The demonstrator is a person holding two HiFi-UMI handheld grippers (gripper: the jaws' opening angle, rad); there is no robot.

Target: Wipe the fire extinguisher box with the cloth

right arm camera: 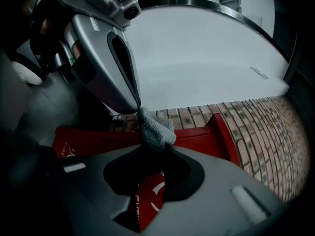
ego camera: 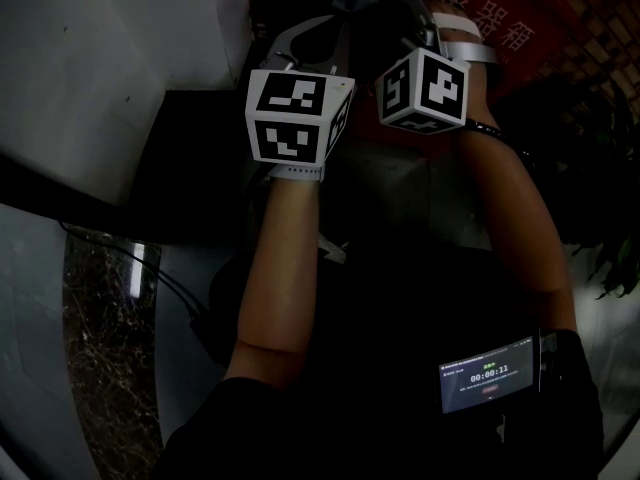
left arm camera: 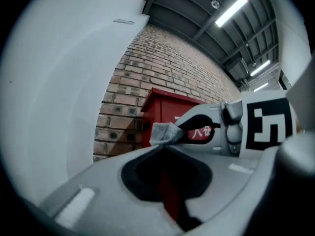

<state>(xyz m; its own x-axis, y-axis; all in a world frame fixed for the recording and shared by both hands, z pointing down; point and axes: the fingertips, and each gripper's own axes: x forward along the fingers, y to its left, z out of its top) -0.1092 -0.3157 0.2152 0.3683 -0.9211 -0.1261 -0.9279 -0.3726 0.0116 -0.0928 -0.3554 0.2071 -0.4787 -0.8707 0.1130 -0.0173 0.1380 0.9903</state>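
Left tool shut tight on one end of a small grey cloth, a tuft poking out past the tips. Right tool likewise clamped on the cloth from the other side, tips of the two nearly touching. In the head view, both held up close together, marker cubes side by side. Red box on the far side, just beyond the tips, against a brick wall. Cloth seemingly clear of the box, though hard to tell for sure in the dim head view. By the look of it, wiping not yet under way: cloth bunched small between two tools, not spread against any face. Left to do, judging from this: loosen one grip or stretch the cloth out, press it to the red surface, sweep across top and front. No sign either way of faces already cleaned.
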